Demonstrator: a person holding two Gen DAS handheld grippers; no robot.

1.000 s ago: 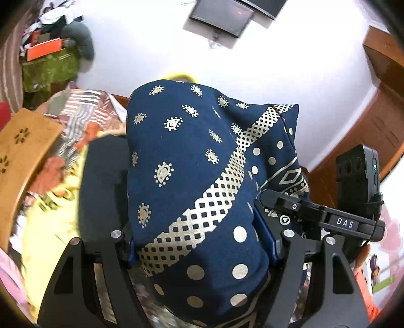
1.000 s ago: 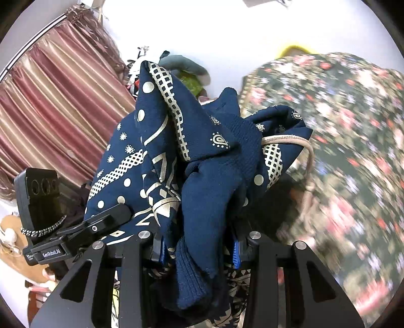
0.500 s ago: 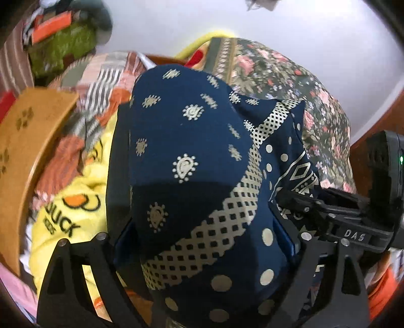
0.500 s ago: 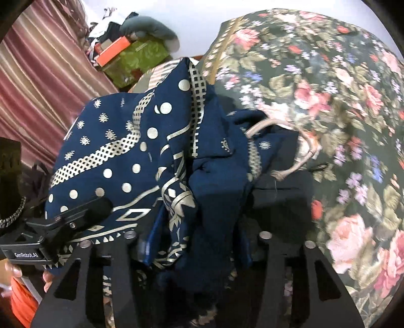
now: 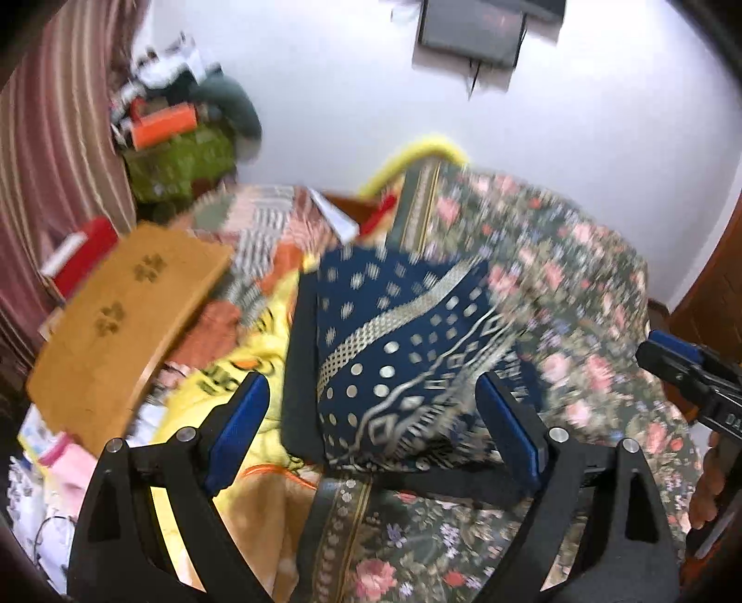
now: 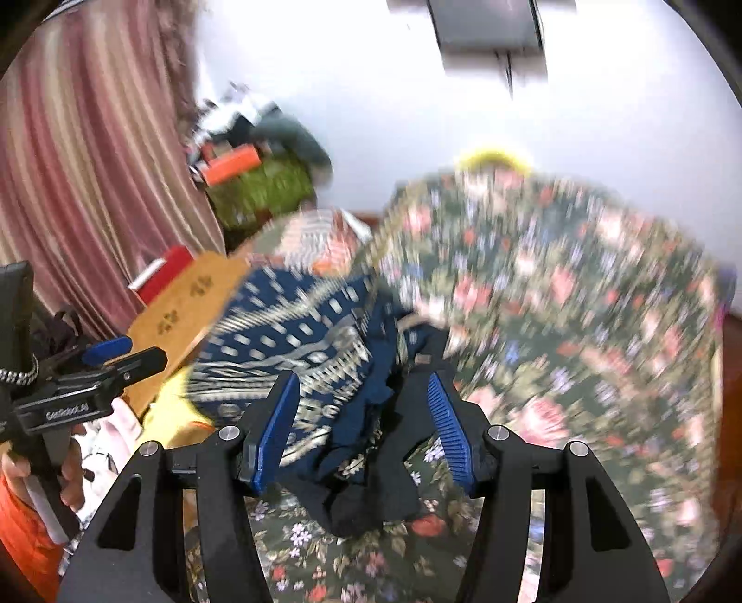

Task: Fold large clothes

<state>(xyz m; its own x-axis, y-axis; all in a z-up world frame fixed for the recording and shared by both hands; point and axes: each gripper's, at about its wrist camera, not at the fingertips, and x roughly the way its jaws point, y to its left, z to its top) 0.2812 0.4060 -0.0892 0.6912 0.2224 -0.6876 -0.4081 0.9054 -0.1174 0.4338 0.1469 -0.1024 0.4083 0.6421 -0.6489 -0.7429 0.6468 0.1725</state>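
Observation:
A folded navy garment with gold print (image 5: 399, 352) lies on the dark floral bedspread (image 5: 579, 297). My left gripper (image 5: 375, 422) is open, its blue pads apart on either side of the garment's near edge, holding nothing. In the right wrist view the same garment (image 6: 306, 352) lies rumpled, with a dark navy part (image 6: 371, 464) hanging between the pads. My right gripper (image 6: 361, 426) is open around that part and does not clamp it. Both views are blurred by motion.
A yellow blanket (image 5: 241, 371) and patterned clothes (image 5: 269, 232) lie left of the garment. A wooden board (image 5: 120, 324) leans at the left. A striped curtain (image 6: 83, 162) and a green bag (image 5: 181, 162) stand behind. A screen (image 5: 473, 28) hangs on the white wall.
Both grippers held the navy garment raised before the cameras. They lowered it onto the bedspread, opened and drew back; the garment now lies flat.

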